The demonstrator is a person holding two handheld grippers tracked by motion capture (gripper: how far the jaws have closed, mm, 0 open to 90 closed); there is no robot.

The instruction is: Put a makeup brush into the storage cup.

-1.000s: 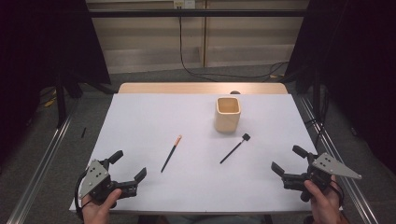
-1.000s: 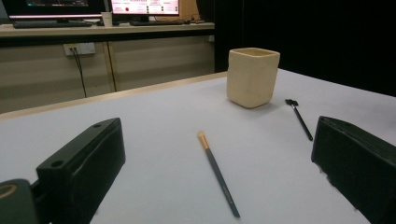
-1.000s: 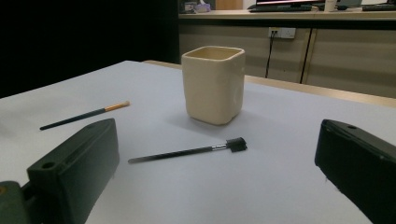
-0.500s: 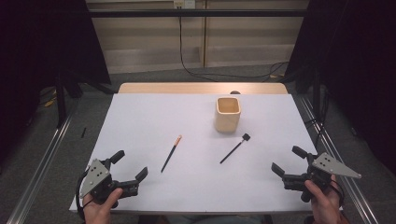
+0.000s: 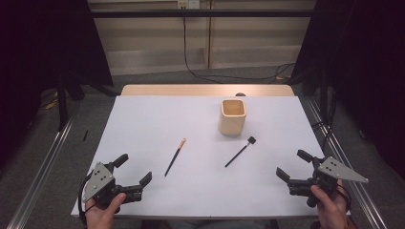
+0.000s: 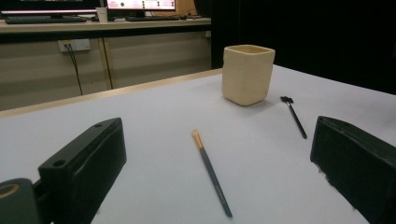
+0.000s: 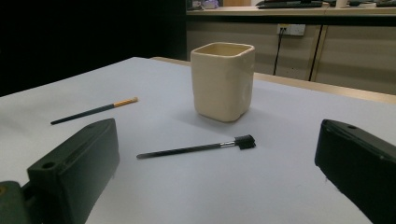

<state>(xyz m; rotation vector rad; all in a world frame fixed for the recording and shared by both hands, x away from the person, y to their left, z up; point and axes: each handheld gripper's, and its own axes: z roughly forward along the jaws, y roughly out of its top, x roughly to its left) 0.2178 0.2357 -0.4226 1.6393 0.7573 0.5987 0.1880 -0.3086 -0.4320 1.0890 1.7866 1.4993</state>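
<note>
A cream square cup (image 5: 233, 116) (image 6: 247, 73) (image 7: 223, 80) stands upright right of the table's centre. Two thin dark brushes lie flat on the white table (image 5: 143, 124): one with an orange tip (image 5: 175, 157) (image 6: 211, 171) (image 7: 95, 110) left of the cup, one with a black head (image 5: 239, 151) (image 6: 293, 116) (image 7: 196, 148) in front of it. My left gripper (image 5: 133, 169) (image 6: 212, 186) rests open near the front left corner, holding nothing. My right gripper (image 5: 294, 164) (image 7: 215, 182) stays open near the front right corner, also holding nothing.
The table's wooden far edge (image 5: 205, 90) meets a pale wall with a cable (image 5: 191, 57) running down it. Metal rails (image 5: 43, 167) flank both sides on the grey floor. A desk with monitors (image 6: 93, 9) stands beyond.
</note>
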